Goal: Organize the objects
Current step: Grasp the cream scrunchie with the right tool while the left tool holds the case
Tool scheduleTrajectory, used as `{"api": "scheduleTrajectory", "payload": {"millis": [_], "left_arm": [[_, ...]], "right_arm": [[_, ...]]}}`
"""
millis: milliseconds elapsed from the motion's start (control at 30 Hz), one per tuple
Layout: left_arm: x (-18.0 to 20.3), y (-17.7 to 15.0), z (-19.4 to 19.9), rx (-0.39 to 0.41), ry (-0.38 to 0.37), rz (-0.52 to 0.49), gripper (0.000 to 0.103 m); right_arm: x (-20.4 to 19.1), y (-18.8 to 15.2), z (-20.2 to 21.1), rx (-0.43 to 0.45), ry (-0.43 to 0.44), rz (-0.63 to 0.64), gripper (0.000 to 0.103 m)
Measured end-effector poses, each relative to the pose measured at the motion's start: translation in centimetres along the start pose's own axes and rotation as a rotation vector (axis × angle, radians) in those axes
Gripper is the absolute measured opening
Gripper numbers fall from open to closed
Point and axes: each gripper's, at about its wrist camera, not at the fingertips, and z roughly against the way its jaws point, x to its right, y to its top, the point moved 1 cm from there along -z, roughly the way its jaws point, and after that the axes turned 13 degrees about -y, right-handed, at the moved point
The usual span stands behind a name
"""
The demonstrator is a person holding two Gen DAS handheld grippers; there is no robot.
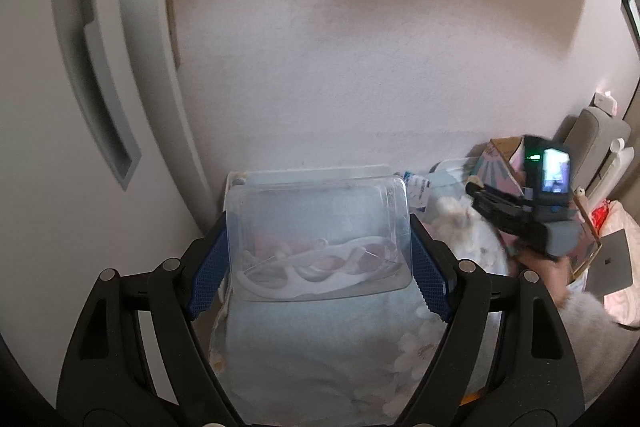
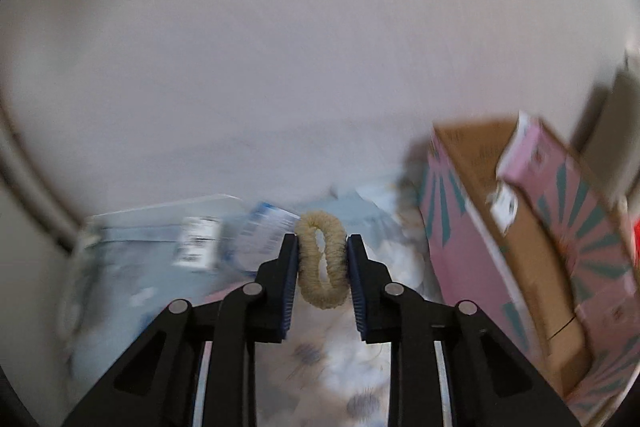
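Observation:
My left gripper is shut on a clear plastic box and holds it up in front of a white wall. Inside the box lie white dental floss picks. My right gripper is shut on a beige fuzzy hair tie, pinched between the blue pads. In the left wrist view the right gripper shows at the right, above the bedding, with its camera screen lit. The right wrist view is blurred by motion.
A pink and teal cardboard box stands open at the right. Blue-white floral bedding lies below. A white bin sits behind the clear box. Printed packets lie at the left. A laptop is at the far right.

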Motion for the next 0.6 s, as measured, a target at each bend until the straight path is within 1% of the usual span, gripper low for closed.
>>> {"api": "scheduleTrajectory", "payload": {"millis": [33,100,133,267,333,400,500,600], "left_arm": [[0.1,0.3,0.0,0.005,-0.005,0.001,0.079],[0.3,0.7,-0.1,0.014,-0.013,0.004,0.079],[0.4,0.8,0.0,0.018,-0.015,0.006,0.079],[0.7,0.8,-0.1,0.029,-0.025,0.021,0.079],[1.3,0.8,-0.1,0.035,-0.023,0.025,0.079],[1.8,0.6,-0.3,0.03,-0.015,0.023,0.079],[2.5,-0.1,-0.7,0.018,-0.011,0.025,0.079],[2.9,-0.7,-0.9,0.007,-0.014,0.039,0.079]], "right_arm": [[0.0,0.4,1.8,0.023,0.038,0.037,0.023],[0.7,0.7,5.6,0.062,0.083,0.073,0.023],[-0.3,1.6,6.0,0.067,0.105,0.087,0.023],[0.7,2.6,10.6,0.094,0.16,0.104,0.023],[0.2,3.4,11.6,0.106,0.172,0.114,0.023],[0.4,3.3,12.7,0.116,0.177,0.137,0.023],[0.5,2.1,13.9,0.112,0.189,0.161,0.023],[0.6,1.9,13.9,0.105,0.209,0.171,0.023]]}}
